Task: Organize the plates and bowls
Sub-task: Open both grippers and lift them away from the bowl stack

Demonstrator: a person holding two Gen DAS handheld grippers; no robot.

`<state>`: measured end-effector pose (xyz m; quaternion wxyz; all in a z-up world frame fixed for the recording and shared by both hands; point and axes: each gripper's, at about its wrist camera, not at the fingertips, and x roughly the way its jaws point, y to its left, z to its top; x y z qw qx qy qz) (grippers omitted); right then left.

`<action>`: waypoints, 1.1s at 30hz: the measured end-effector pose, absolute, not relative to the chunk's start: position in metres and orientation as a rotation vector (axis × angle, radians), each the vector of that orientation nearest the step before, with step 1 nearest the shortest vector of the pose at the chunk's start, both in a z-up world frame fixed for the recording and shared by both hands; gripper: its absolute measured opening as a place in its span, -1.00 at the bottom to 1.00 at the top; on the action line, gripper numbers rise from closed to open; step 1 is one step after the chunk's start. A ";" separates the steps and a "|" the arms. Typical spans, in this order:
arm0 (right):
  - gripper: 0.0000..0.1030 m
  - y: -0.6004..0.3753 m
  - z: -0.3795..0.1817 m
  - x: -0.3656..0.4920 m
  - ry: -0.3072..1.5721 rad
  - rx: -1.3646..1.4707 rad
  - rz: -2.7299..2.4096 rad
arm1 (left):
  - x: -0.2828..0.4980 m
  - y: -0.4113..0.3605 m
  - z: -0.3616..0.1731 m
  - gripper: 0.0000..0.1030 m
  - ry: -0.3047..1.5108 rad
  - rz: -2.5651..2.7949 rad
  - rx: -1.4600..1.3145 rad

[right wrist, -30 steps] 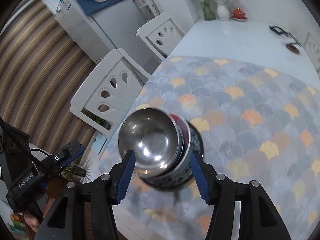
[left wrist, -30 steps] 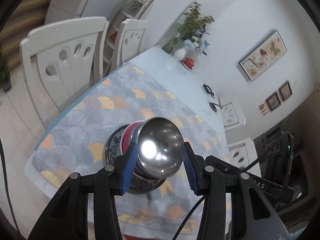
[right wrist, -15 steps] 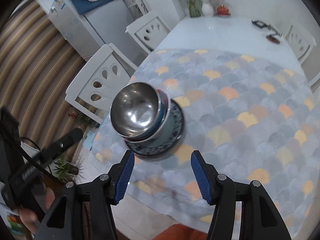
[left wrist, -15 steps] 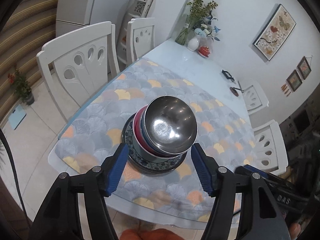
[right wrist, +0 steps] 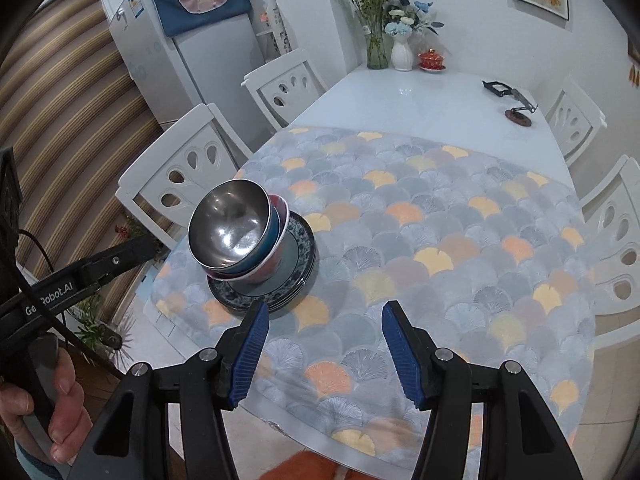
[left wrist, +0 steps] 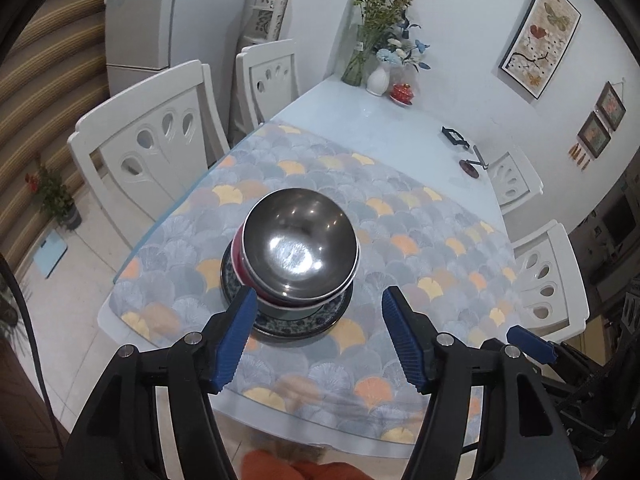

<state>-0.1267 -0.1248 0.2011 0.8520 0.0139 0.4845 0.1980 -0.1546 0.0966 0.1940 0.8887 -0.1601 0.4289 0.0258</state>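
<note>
Grippers: left gripper (left wrist: 316, 338) and right gripper (right wrist: 322, 350) both released, nothing between pads, hovering short of stack. Table (right wrist: 420, 92): patterned mat only. Stack near table's corner: blue-patterned plates (left wrist: 296, 322), red bowl (right wrist: 270, 270), steel bowl (left wrist: 300, 240) nested uppermost. Stacking apparently complete. Plate count unclear; blue bowl possibly sandwiched.

Here's my stack, all nested near the corner of the table. On top sits a steel bowl (left wrist: 299, 242), shiny and empty, mouth up, light glinting off its inside. Under it I can see a teal-blue bowl (right wrist: 274, 227), only its rim and side peeking out, and below that a pink bowl (right wrist: 269, 270) with a white rim. All three rest on blue-and-white patterned plates (left wrist: 298, 322), at least two stacked, lying flat. From my right side the pile looks tilted toward the table's edge.
</note>
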 end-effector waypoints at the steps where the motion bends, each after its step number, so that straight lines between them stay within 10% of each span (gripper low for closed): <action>1: 0.10 -0.123 0.202 -0.127 1.018 0.022 0.415 | -0.153 0.098 0.194 0.22 0.890 0.047 -0.339; 33: 0.23 -0.030 0.158 -0.059 1.123 0.228 0.164 | -0.052 0.185 0.144 0.24 1.014 -0.212 -0.192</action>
